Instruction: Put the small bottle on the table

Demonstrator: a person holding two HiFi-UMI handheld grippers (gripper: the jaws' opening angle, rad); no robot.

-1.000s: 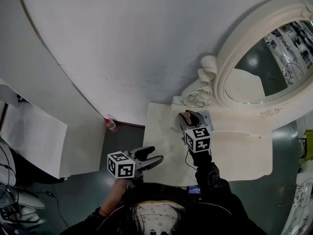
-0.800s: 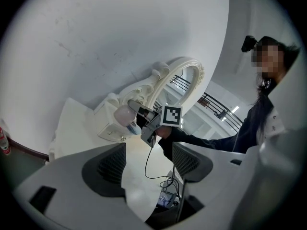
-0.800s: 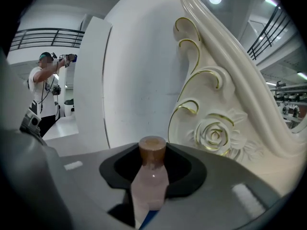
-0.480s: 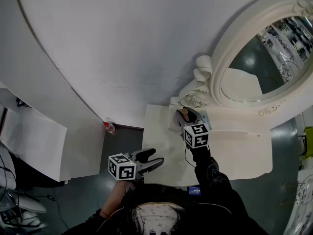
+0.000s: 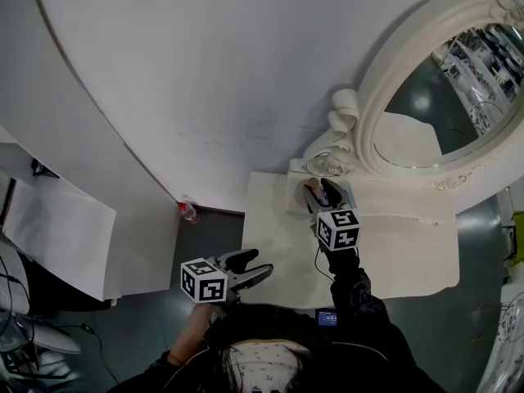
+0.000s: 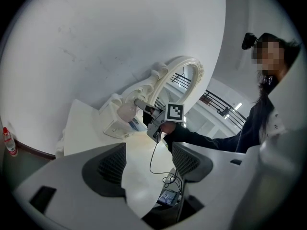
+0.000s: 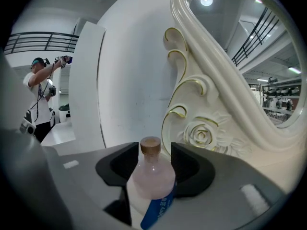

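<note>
Down on the floor at the far left, against the foot of the curved white wall [image 5: 205, 80], stands a red-capped plastic bottle [image 5: 187, 211], well apart from everything else. Just right of it the person holds the left tongs [image 5: 255, 266] out over the front edge of the tabletop [image 5: 393, 252]. In the left gripper view the two jaws stand wide apart with nothing between them, only the bare tabletop and a thin black cable [image 6: 153, 159] beyond. A small lit screen [image 5: 326, 318] lies at the near edge, close to the person's body.

Further right, the right tongs [image 5: 318, 193] reach to the back of the tabletop, close to the foot of the mirror. The small bottle [image 7: 152, 181] sits between their jaws: a pale pink, rounded bottle with a cork stopper [image 7: 150, 145] and a blue label low on its side. The jaws are opening, and there is a clear gap on either side of the neck, so the pads no longer look to be pressing on it. From the head view the small bottle [image 5: 313, 192] is at the tabletop's rear left part. I cannot tell whether its base rests flat.

Right behind it rises the ornate white mirror frame [image 5: 372, 113], with gilt-edged scrolls and a carved rose [image 7: 200, 135] just beside the bottle. The oval glass [image 5: 458, 88] fills the upper right.
</note>
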